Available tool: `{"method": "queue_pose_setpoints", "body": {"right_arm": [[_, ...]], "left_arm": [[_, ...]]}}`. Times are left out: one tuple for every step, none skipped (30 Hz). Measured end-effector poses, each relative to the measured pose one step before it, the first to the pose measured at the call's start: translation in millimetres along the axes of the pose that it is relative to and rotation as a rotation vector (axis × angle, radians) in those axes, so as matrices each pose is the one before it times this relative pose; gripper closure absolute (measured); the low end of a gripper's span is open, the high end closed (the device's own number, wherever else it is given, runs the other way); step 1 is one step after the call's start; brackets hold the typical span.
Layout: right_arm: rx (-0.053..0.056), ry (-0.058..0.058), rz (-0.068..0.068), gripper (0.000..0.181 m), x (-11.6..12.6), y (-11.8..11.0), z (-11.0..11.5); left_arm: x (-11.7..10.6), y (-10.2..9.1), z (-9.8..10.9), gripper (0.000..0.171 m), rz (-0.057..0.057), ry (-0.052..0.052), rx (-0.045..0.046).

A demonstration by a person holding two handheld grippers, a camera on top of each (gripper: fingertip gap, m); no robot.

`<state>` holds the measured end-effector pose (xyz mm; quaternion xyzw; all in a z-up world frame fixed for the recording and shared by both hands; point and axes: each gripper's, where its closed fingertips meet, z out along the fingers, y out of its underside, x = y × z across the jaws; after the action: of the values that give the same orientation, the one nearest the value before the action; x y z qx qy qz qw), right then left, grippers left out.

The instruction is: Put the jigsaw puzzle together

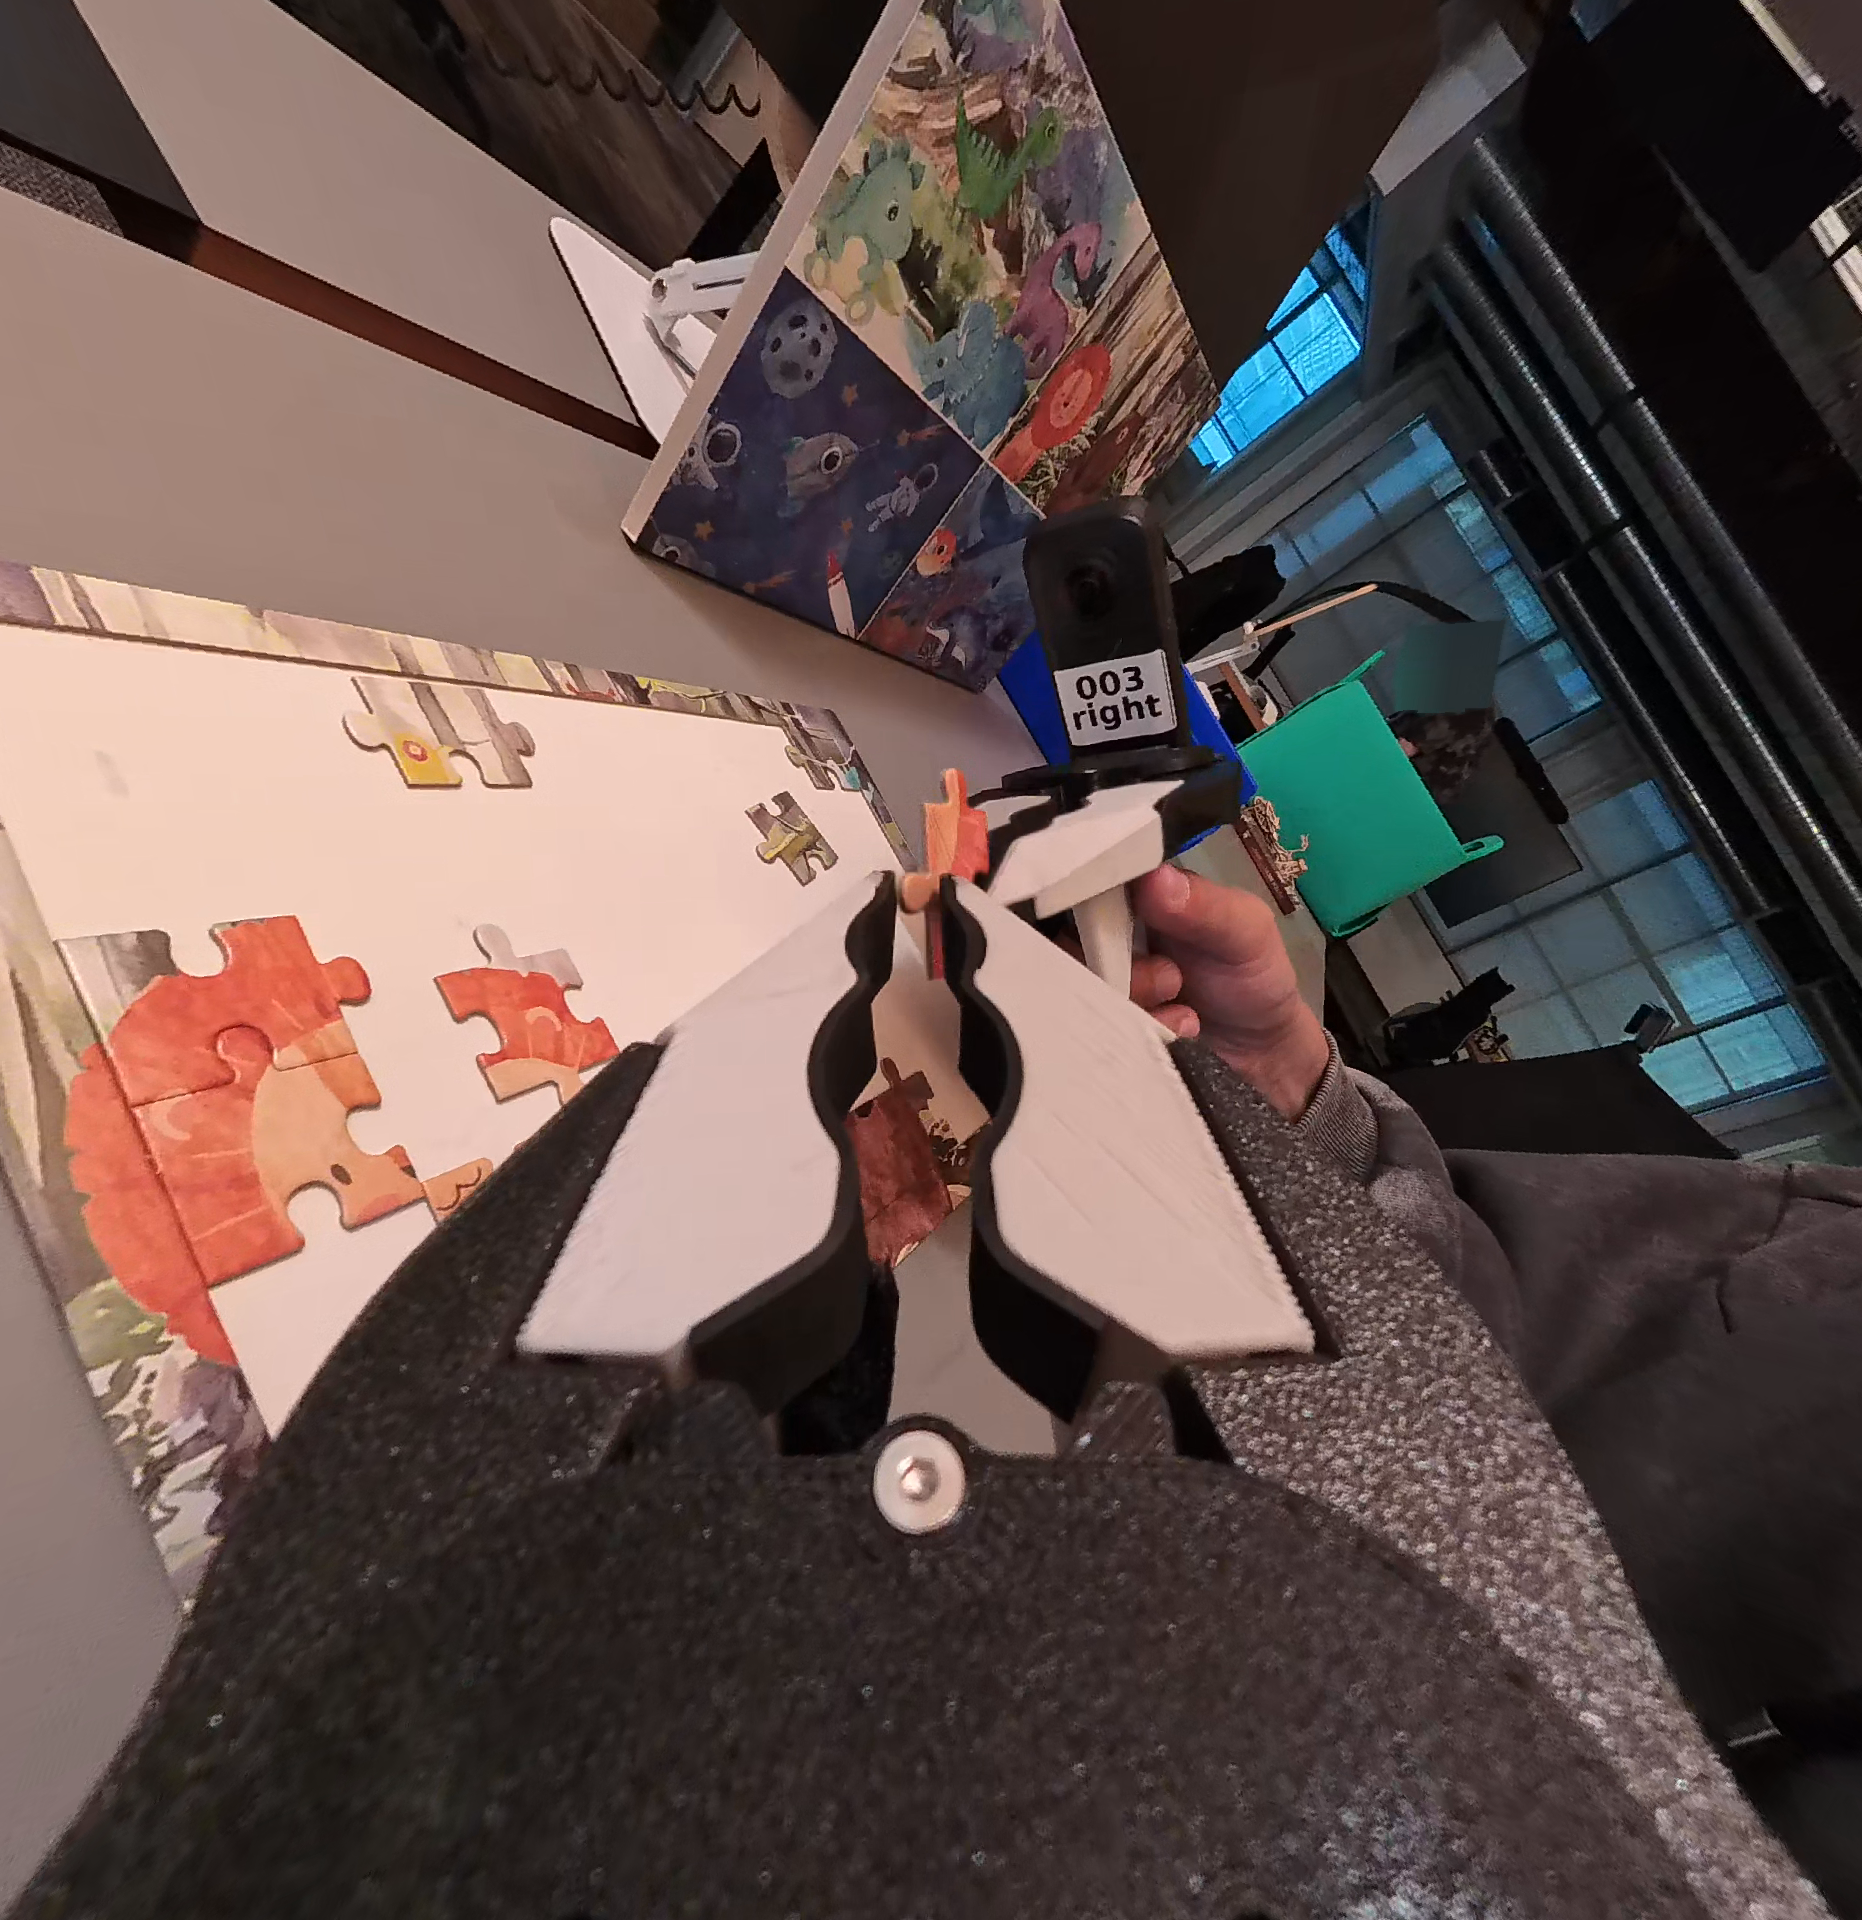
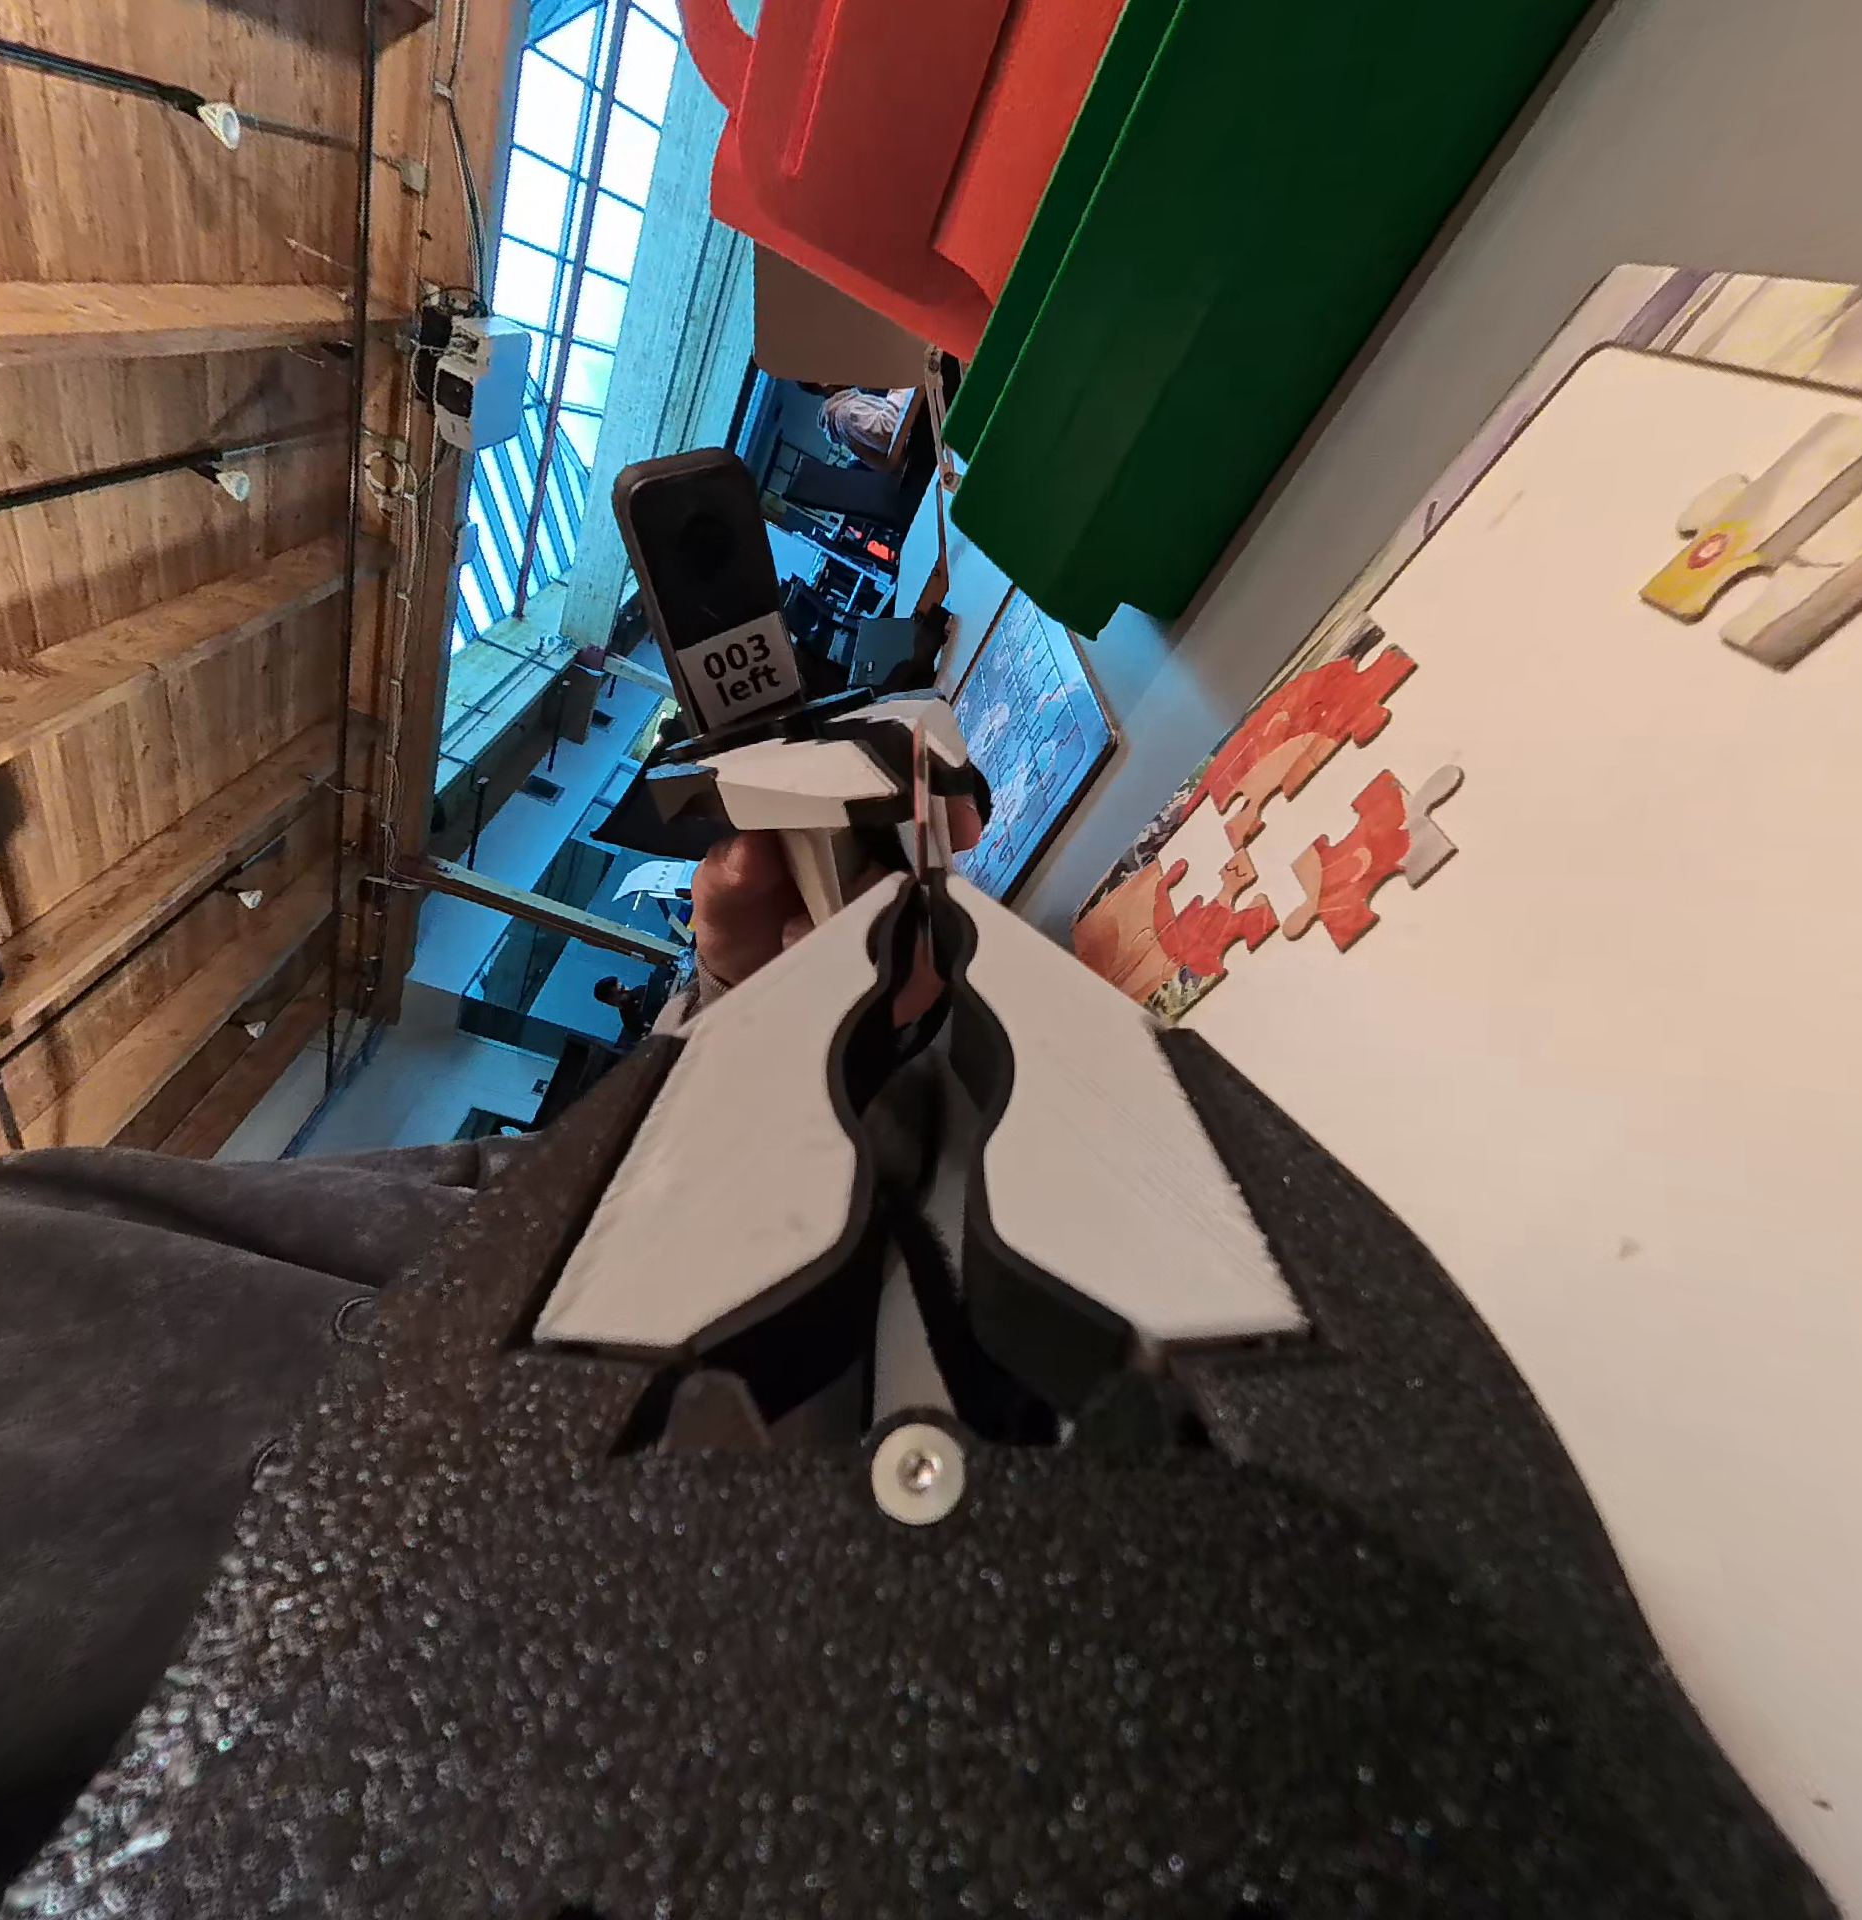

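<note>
Two handheld grippers meet above a puzzle board, sharing one orange jigsaw piece point(image 1: 956, 844) held on edge in mid-air. The left gripper point(image 1: 919, 896) has its fingertips nearly closed on the piece's lower tab; the right gripper point(image 2: 927, 894) pinches the same piece from the other side, its tips all but touching, with the piece seen edge-on in its own view. It looks like a hand-over or a re-grip, and the piece is not yet placed.

Below, on the white puzzle board point(image 1: 636, 831), the job appears barely begun: a partly built lion cluster point(image 1: 220, 1101) sits by the printed frame, a loose orange piece point(image 1: 527, 1023) lies just beside it, and a pale pair of joined pieces point(image 1: 444, 738) and a small single piece point(image 1: 794, 836) lie well apart. Most of the board is bare.

Farther off, a reference picture panel point(image 1: 906, 364) stands tilted on the grey table point(image 1: 283, 436).
</note>
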<state>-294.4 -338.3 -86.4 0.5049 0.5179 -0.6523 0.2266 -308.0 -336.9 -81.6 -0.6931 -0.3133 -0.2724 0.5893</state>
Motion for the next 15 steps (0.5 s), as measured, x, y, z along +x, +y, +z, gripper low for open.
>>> {"method": "queue_pose_setpoints", "body": {"right_arm": [[-0.0037, -0.0076, 0.0007, 0.181, -1.3, 0.6, 0.54], [-0.0009, -0.0015, -0.0008, 0.181, -0.43, 0.22, 0.16], [0.0013, -0.0011, -0.0004, 0.181, -0.21, -0.22, -0.13], [0.0001, 0.0008, 0.0005, 0.181, 0.17, -0.15, -0.36], [0.0023, 0.0007, -0.0014, 0.181, 0.24, -0.57, -0.61], [0.0035, -0.0052, 0.0018, 0.181, -0.68, -0.77, -0.71], [0.007, -0.0044, 0.0046, 0.181, -0.29, -1.26, -0.9], [0.0123, 0.002, 0.004, 0.18, 0.73, -2.16, -1.34], [0.0236, -0.0002, 0.0013, 0.178, 0.48, -3.92, -1.88], [0.0268, -0.0148, 0.0049, 0.18, -1.88, -4.54, -2.21], [0.014, -0.0132, 0.0069, 0.18, -1.79, -2.72, -1.62], [0.0046, 0.0016, -0.0002, 0.179, 0.12, -1.2, -1.13], [-0.0003, 0.0075, -0.0084, 0.179, 0.62, -0.17, -0.59], [0.0006, -0.0063, -0.0078, 0.179, -1.45, -0.1, -0.31], [0.0055, -0.0251, 0.004, 0.181, -3.96, -0.94, -0.19]], "left_arm": [[0.12, -0.42, -0.11, 0.164, -0.0006, 0.0002, 0.00173], [0.33, -0.18, -0.18, 0.164, -0.002, 0.0026, 0.00145], [0.9, 0.19, -0.24, 0.165, -0.001, 0.0055, -0.00178], [0.71, 0.32, -0.14, 0.166, 0.0027, 0.0028, -0.0026], [0.58, 0.18, -0.15, 0.166, 0.0054, -0.0002, -0.00075], [0.95, 0.0, -0.1, 0.167, 0.0047, 0.0016, 0.00007], [1.52, 0.16, -0.18, 0.167, 0.0026, 0.0056, -0.00117], [1.6, 0.63, -0.16, 0.169, -0.0001, 0.0083, -0.00447], [1.7, 1.45, 0.07, 0.17, -0.0018, 0.0101, -0.00781], [1.48, 1.91, 0.67, 0.17, -0.0014, 0.0095, -0.00984], [1.56, 1.78, 1.05, 0.17, 0.0003, 0.0084, -0.00863], [1.33, 1.41, 1.06, 0.17, 0.0019, 0.0066, -0.00688], [0.58, 1.12, 0.89, 0.17, 0.0025, 0.0021, -0.00623], [0.21, 0.91, 0.36, 0.17, 0.0004, 0.0017, -0.00422], [1.27, 0.27, -0.1, 0.17, -0.0067, 0.0114, -0.00072]]}}
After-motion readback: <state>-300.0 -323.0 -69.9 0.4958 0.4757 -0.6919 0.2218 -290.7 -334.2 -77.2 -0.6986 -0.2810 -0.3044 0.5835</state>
